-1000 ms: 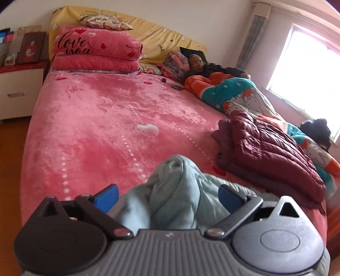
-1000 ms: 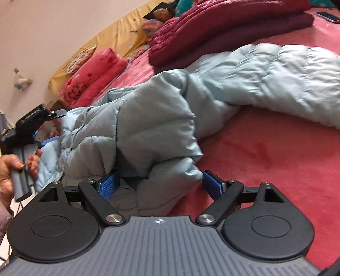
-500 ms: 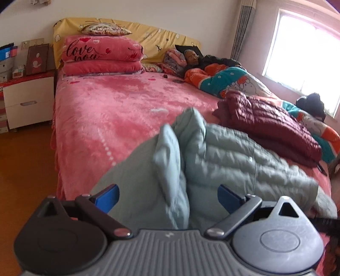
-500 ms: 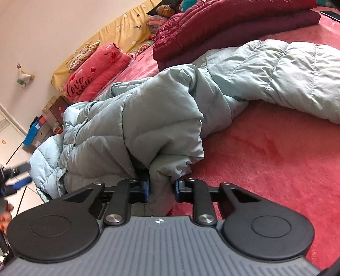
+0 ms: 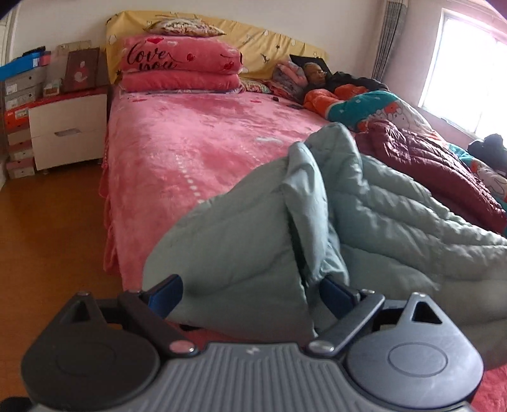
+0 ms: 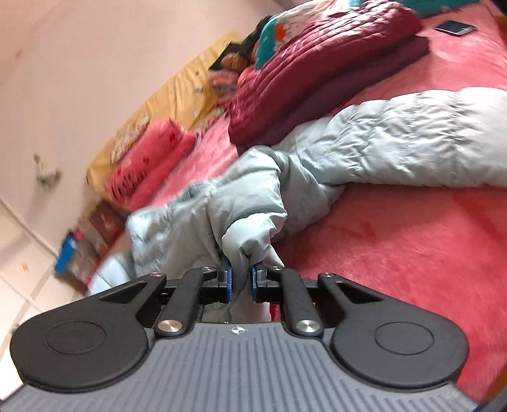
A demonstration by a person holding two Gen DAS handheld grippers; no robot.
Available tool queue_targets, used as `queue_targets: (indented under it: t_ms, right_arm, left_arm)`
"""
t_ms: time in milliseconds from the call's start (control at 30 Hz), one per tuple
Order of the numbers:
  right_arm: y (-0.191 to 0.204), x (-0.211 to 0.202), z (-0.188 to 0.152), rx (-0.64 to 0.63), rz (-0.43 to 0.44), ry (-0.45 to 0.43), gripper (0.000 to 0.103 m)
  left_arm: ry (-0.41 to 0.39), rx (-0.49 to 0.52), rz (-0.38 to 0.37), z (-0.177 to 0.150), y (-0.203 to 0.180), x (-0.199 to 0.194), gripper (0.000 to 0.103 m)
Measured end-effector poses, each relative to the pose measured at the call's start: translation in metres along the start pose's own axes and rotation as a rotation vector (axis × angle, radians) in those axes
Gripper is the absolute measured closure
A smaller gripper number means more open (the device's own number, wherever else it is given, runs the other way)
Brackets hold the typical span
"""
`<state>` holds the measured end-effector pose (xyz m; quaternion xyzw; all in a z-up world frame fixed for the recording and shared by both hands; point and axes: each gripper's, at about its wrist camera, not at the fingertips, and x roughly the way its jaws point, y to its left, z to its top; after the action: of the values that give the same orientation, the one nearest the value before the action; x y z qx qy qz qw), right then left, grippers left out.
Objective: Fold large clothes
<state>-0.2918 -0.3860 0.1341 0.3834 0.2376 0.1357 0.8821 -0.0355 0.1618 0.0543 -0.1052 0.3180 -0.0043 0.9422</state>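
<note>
Ahead of you, a pink bedspread [image 5: 190, 149] covers the bed. At eleven o'clock sit stacked pink pillows [image 5: 180, 68]; at ten, a white nightstand [image 5: 68, 130]. At one o'clock lies a maroon quilted coat [image 5: 427, 171], a person [image 5: 336, 82] beyond.

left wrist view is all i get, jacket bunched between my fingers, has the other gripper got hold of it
Observer: Yes. The right gripper is shut on a bunched fold of the light blue jacket.
Operator: and is there anything lying behind the folded maroon jacket
Observer: A phone lies on the red bedspread just past the maroon jacket.
Operator: my own gripper gripping yet
Observer: No. The left gripper has its jaws closing, with jacket fabric between them but its pads not yet pressing.
</note>
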Motion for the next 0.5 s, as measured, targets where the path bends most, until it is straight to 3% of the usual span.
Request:
queue_targets:
  t_ms: [267, 500]
  right_arm:
    - [-0.001, -0.049, -0.007, 0.135, -0.05, -0.126, 0.093]
    - [-0.014, -0.088, -0.011, 0.213, -0.192, -0.233, 0.096]
  left_arm:
    - [0.052, -0.004, -0.024, -0.005, 0.004, 0.008, 0.009]
    - [0.051, -0.059, -0.092, -0.007, 0.009, 0.004, 0.008]
